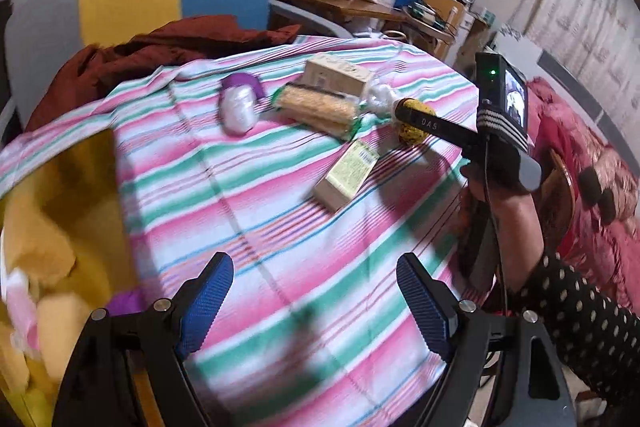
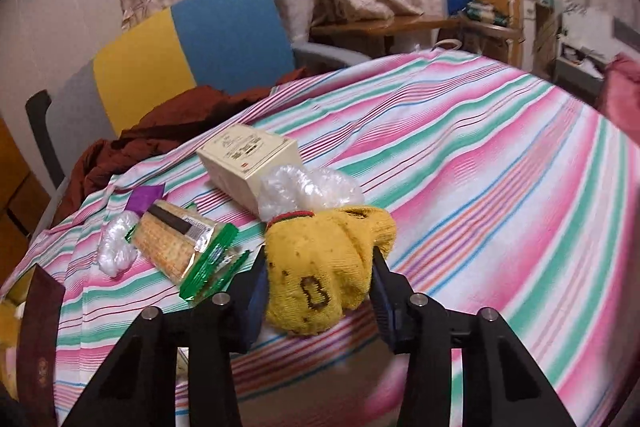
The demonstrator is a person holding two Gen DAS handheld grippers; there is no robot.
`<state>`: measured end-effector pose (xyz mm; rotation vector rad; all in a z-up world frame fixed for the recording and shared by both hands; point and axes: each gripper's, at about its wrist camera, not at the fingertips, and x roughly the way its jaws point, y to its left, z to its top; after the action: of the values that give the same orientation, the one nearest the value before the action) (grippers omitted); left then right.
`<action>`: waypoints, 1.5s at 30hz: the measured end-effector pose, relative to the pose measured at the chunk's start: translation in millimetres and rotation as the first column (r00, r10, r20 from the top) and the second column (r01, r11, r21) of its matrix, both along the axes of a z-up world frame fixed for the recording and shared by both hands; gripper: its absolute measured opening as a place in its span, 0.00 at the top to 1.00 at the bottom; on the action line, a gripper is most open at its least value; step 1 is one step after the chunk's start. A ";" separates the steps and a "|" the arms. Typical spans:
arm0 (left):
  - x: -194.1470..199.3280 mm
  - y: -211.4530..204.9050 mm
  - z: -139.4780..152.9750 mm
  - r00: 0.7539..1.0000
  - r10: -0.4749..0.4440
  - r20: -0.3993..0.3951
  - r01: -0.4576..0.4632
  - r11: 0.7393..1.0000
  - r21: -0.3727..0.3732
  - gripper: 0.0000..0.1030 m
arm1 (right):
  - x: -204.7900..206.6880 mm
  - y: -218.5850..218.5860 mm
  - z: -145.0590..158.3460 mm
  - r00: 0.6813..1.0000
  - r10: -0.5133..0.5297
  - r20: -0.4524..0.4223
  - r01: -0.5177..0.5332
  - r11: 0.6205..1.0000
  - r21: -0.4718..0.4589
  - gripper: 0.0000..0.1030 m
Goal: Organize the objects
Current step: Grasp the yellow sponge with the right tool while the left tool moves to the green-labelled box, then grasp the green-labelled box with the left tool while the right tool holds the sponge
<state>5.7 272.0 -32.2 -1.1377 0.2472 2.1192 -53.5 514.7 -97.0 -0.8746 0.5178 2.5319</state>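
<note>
The right gripper (image 2: pixel 318 291) has its fingers pressed on the yellow glove (image 2: pixel 324 267), just in front of the cream box (image 2: pixel 250 163) on the striped surface (image 2: pixel 500 187) — a pick-up step; next it needs lifting clear toward the yellow bin (image 1: pixel 60 227), I judge. The left gripper (image 1: pixel 316 291) hangs wide and holds nothing

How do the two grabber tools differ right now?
The left gripper has its jaws wide apart with nothing between them, above bare striped cloth. The right gripper has its jaws closed on a yellow knitted sock bundle. Both have blue textured pads and black frames.
</note>
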 end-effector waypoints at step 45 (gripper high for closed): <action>-14.6 58.9 -64.2 0.979 -0.033 -0.201 0.014 0.995 -0.097 0.71 | 24.6 -42.8 16.8 0.990 0.020 -0.141 0.009 0.980 0.197 0.56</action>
<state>-8.9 330.9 -96.4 -0.9655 0.4579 2.2238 -28.9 471.9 -80.2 -0.6272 0.3000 2.6092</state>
